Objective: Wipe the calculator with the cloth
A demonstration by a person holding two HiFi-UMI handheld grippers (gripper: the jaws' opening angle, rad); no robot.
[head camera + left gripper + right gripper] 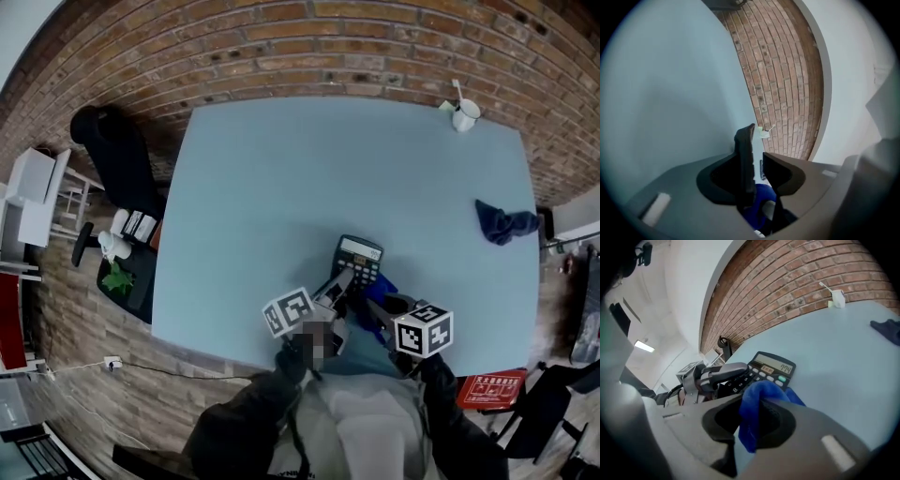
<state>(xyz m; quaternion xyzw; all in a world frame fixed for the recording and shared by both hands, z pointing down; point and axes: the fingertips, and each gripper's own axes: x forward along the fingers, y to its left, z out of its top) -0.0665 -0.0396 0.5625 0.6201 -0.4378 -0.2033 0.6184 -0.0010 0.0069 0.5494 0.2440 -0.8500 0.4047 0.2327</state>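
Observation:
A black calculator lies near the front edge of the light-blue table, its display facing up. My left gripper reaches it from the near left. In the left gripper view the calculator stands edge-on between the jaws of the left gripper, against the left pad, with a sliver of light beside the right pad. My right gripper is shut on a bright blue cloth, which bunches up just in front of the calculator. The left gripper's finger lies over the keys.
A second, dark blue cloth lies at the table's right edge. A white cup with a stick in it stands at the far right corner. A black chair is left of the table, and a red box lies on the floor at right.

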